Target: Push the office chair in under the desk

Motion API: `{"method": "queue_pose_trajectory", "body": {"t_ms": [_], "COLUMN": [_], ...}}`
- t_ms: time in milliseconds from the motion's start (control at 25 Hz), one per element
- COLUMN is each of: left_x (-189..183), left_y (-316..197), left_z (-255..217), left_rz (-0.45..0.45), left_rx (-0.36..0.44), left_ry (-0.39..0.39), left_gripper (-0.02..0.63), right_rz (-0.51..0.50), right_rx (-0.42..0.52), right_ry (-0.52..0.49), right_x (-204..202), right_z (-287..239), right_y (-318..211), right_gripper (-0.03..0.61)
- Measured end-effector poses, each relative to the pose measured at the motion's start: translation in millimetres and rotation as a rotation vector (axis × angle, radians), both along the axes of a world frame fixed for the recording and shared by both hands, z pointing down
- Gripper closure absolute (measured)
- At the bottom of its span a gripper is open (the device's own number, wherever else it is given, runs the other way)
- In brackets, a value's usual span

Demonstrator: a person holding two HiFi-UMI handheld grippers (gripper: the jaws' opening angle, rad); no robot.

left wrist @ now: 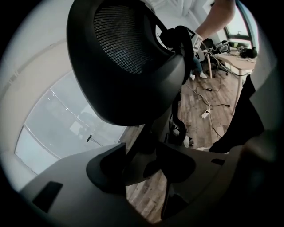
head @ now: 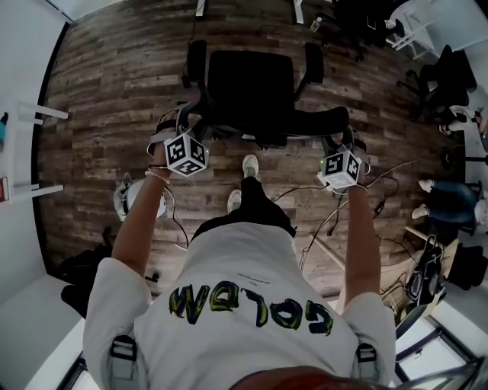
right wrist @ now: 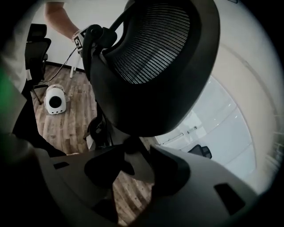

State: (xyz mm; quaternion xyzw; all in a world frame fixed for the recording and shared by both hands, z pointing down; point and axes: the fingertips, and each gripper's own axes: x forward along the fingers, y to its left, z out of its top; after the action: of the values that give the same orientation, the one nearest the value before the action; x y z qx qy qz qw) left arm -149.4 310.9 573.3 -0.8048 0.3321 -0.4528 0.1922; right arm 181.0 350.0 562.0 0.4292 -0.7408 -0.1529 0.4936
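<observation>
- Looking down in the head view: the office chair [head: 250, 76] stands on the wood floor [head: 107, 84], just in front of the person's shoes [head: 249, 165]. The seat faces away, toward the picture's top, and the armrests point the same way.
- The backrest [head: 267, 122] is the part nearest the person. Its long axis runs left to right across the picture.
- The left tongs [head: 181, 128] sit at the backrest's left end and the right tongs [head: 341, 141] at its right end.
- Two pale legs [head: 298, 9] show at the top edge just beyond the chair. What they carry is cut off.
- Left gripper view: the mesh backrest fills the upper frame and runs away toward the other tongs at its far end. The jaws are spread wide, straddling the backrest's near rim but not clamped on it. Floor shows in the gap below them, and cables [left wrist: 208, 104] lie on the floor at right.
- Right gripper view: the same backrest seen from the opposite end. The jaws are apart with the rim's lower edge between them, unclamped. A white rounded device [right wrist: 56, 99] sits on the floor at left.
</observation>
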Motion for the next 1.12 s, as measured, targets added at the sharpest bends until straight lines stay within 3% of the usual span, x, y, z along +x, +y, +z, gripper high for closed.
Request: {"method": "queue_pose_trajectory", "body": {"t_ms": [360,1120], "left_x": [1,6], "left_y": [-20,-129], "left_z": [2,4], "left_rz": [0.009,-0.028], "left_rx": [-0.017,-0.036], "left_ry": [-0.015,-0.053], "left_gripper": [0.394,0.394], "right_rz": [-0.002,0.011], "right_rx": [0.001,0.006], "right_ry": [0.014,0.015], "right_x": [1,6], "right_z": [2,4], "right_y": [-18,-124], "right_gripper": [0.403,0.413]}}
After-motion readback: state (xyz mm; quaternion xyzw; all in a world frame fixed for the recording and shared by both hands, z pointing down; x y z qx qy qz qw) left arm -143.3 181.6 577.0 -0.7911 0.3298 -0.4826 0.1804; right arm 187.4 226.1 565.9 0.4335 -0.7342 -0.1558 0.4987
